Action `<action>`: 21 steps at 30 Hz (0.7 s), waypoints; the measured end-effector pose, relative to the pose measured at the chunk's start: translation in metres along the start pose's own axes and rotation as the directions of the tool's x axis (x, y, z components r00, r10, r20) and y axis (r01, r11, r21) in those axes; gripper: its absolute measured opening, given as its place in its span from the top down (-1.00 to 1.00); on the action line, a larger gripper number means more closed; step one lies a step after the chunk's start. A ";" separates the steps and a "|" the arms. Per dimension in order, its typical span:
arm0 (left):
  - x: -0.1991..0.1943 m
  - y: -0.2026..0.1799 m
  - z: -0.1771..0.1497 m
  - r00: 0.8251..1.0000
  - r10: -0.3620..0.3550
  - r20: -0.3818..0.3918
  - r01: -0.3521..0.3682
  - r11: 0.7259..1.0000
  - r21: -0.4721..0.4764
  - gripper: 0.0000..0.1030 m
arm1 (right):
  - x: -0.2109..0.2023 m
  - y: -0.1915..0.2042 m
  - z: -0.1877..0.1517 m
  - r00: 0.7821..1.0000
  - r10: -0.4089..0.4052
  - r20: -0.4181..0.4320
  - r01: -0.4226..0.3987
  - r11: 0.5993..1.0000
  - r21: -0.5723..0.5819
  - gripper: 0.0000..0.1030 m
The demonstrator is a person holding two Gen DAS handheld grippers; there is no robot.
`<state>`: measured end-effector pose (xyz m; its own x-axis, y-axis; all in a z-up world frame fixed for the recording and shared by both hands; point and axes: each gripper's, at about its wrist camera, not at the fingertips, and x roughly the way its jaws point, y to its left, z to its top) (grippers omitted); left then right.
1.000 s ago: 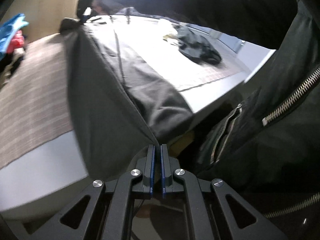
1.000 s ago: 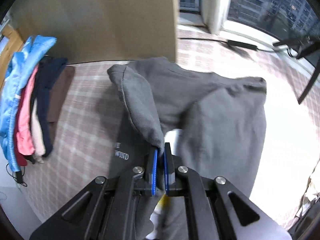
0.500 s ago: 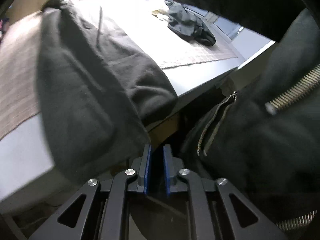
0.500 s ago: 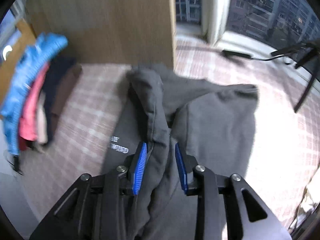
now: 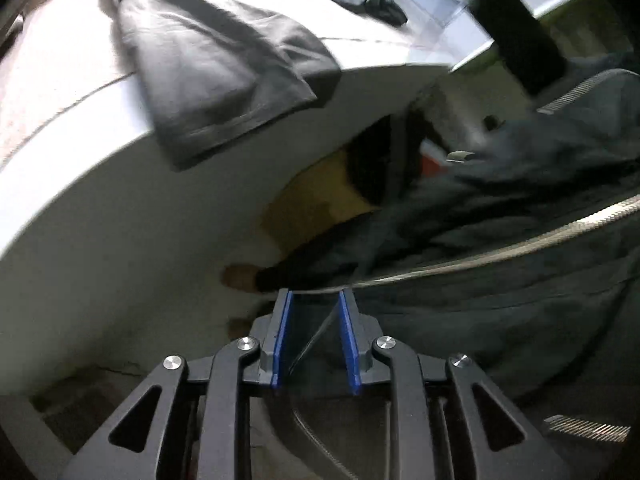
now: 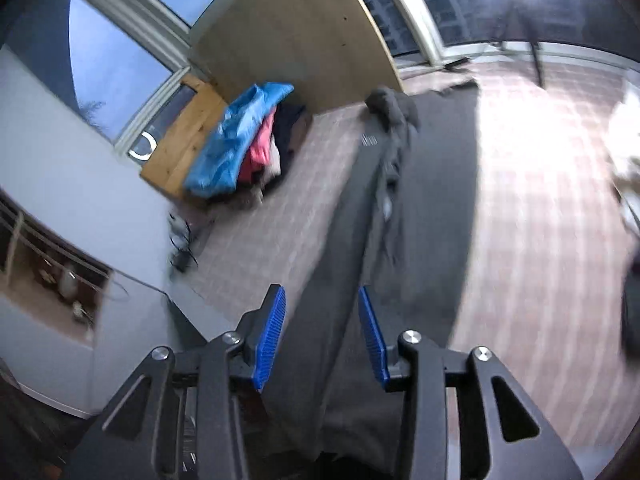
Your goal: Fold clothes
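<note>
Along the desk the grey trousers now lie stretched out long, waistband end far, one leg end hanging a little over the near edge. A second ago both my tongs were pinched shut on the cloth, the right one lifting a fold and the left one holding the hem end; since then both have let go. I read that as one fold or straightening pull laid down, with the next fold not yet begun.

My right tongs are apart and their jaws are opening. The trousers run between the blue pads in the picture, but the pads do not press on them; the cloth lies flat on the desk below.

My left tongs are also apart, jaws opening, with nothing between them. They point down past the desk's near edge toward the floor and my dark jacket. The trouser leg end lies well apart from them, up and to the left on the desk top.

Far left on the desk sits a pile of clothes, blue on top, clear of the trousers.
</note>
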<state>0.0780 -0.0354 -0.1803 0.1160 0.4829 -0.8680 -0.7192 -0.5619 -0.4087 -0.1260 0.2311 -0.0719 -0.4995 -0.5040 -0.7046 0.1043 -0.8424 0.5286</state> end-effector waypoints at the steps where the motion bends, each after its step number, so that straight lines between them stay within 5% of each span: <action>1: 0.000 0.012 0.001 1.000 0.012 0.012 -0.012 1.000 -0.022 0.57 | 0.002 0.006 -0.027 0.999 -0.028 -0.019 0.028 1.000 0.009 0.27; 4: -0.003 0.045 0.015 0.993 0.055 0.100 -0.045 0.994 -0.098 0.57 | 0.029 0.019 -0.096 0.989 -0.046 -0.140 0.050 0.999 0.022 0.27; 9: -0.001 0.069 0.041 0.975 0.076 0.209 -0.048 0.990 -0.136 0.38 | 0.083 0.037 -0.141 0.958 -0.176 -0.227 0.170 0.984 -0.048 0.27; 11: 0.008 0.071 0.048 0.979 0.065 0.193 -0.040 0.991 -0.130 0.38 | 0.097 0.041 -0.148 0.936 -0.253 -0.246 0.233 0.967 -0.108 0.27; 19: 0.022 0.087 0.062 0.980 -0.017 0.198 0.059 0.976 -0.210 0.39 | 0.112 0.030 -0.153 0.929 -0.234 -0.286 0.218 0.972 -0.087 0.27; 21: 0.024 0.088 0.061 0.978 -0.030 0.206 0.079 0.968 -0.236 0.64 | 0.111 0.032 -0.154 0.932 -0.225 -0.285 0.208 0.974 -0.091 0.27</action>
<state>-0.0243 -0.0317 -0.2201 -0.0059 0.6274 -0.7787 -0.5254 -0.6645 -0.5314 -0.0459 0.1189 -0.2056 -0.2439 -0.3339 -0.9105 0.0762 -0.9426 0.3253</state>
